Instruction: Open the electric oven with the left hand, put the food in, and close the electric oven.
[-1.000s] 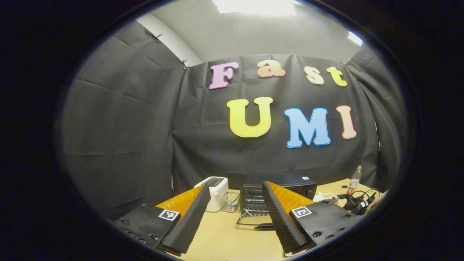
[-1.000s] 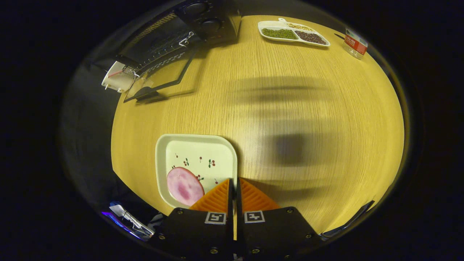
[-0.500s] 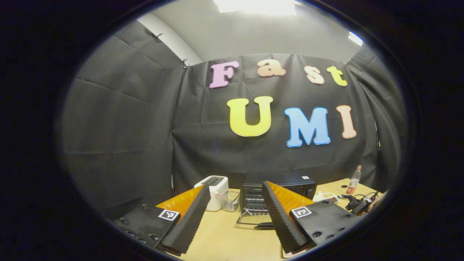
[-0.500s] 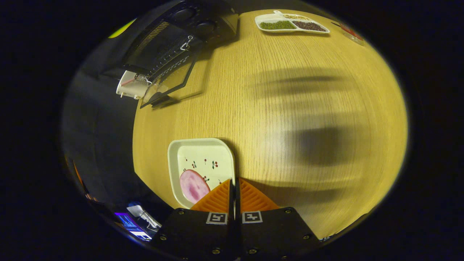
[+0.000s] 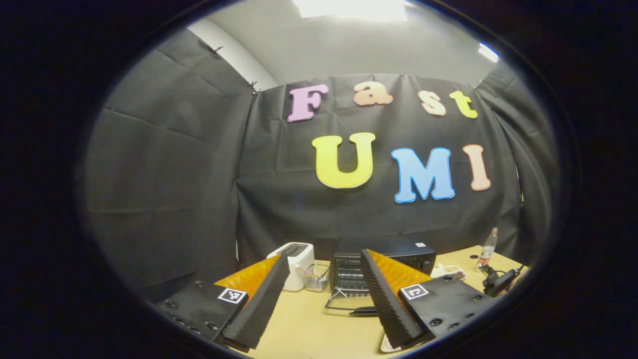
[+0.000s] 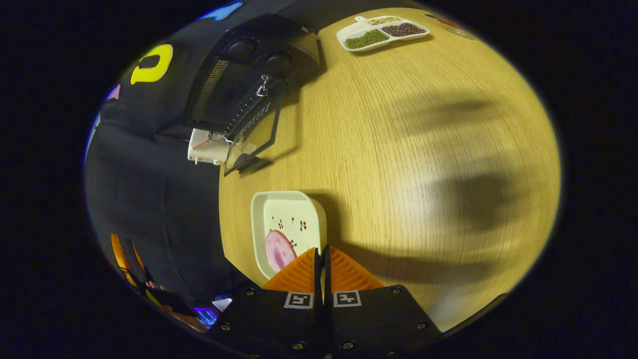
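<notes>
1. The left tool (image 5: 324,294) has two wedge-shaped fingers (image 5: 259,304), orange on the sides and faced with black ribbed padding.
2. Its black base plates carry round screws and a square black-and-white marker each.
3. The right tool (image 6: 321,264) has ridged orange fingers (image 6: 298,273) on black screwed plates, each bearing a similar marker.

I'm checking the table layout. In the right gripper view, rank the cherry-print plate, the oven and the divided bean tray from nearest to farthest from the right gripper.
1. Cherry-print plate, held at its rim by the right gripper.
2. Oven, upper left, door down.
3. Divided bean tray, top edge, farthest.
</notes>
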